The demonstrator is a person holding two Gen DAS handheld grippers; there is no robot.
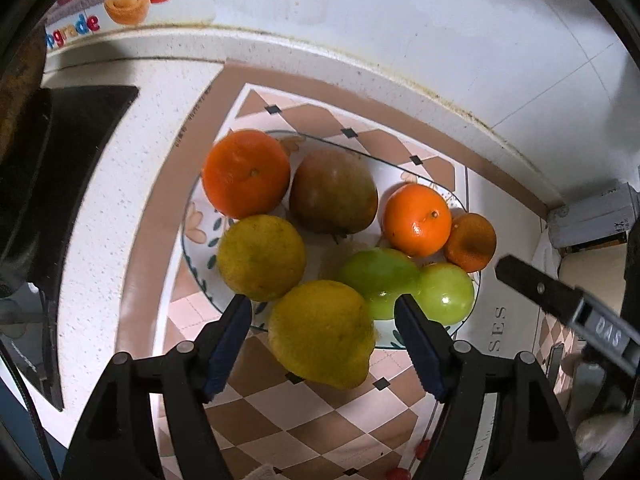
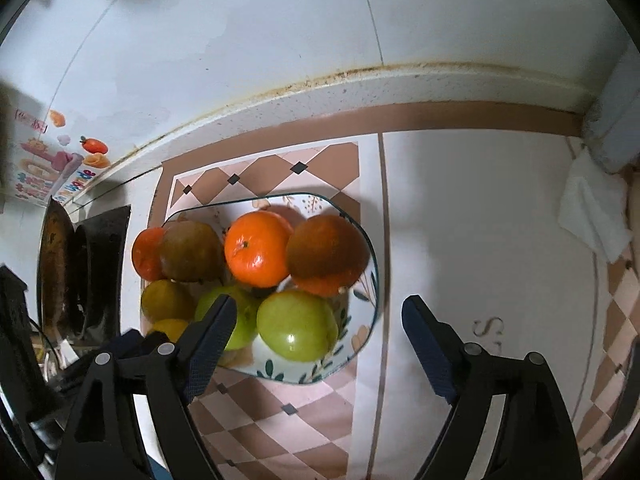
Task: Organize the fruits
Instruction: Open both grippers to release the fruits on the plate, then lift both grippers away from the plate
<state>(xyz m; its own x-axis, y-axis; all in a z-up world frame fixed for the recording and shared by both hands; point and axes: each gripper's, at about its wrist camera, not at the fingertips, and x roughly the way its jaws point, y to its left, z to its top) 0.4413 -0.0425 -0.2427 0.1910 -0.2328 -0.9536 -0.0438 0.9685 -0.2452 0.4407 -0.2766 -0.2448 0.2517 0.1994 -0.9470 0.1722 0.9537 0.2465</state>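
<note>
Both claws hang open over a kitchen counter, pointing steeply down at a plate of fruit. Left gripper (image 1: 324,304) has its jaws spread on either side of a yellow lemon (image 1: 322,334) that sits at the plate's near rim; a clear gap shows between each blue pad and the peel, so nothing is gripped. Right gripper (image 2: 320,308) stands wider still and empty, one finger (image 2: 212,332) over the near green apple, the other over bare white mat beside the plate's right edge.

On the flowered plate (image 1: 196,224), which rests on a checkered mat (image 1: 256,412), two green apples (image 1: 446,298) lie just beside each other behind the lemon, with a second yellow-green citrus (image 1: 262,258) to their left. Farther back sit a large orange (image 1: 246,174), a brown-green mango (image 1: 334,192) touching it, a smaller orange (image 1: 418,220) and a dull, brownish orange (image 1: 470,242) at the plate's right rim.

Beyond the mat, the speckled counter (image 1: 120,200) meets a white tiled wall (image 2: 280,40); a dark stove (image 1: 60,160) occupies the counter's left edge.
</note>
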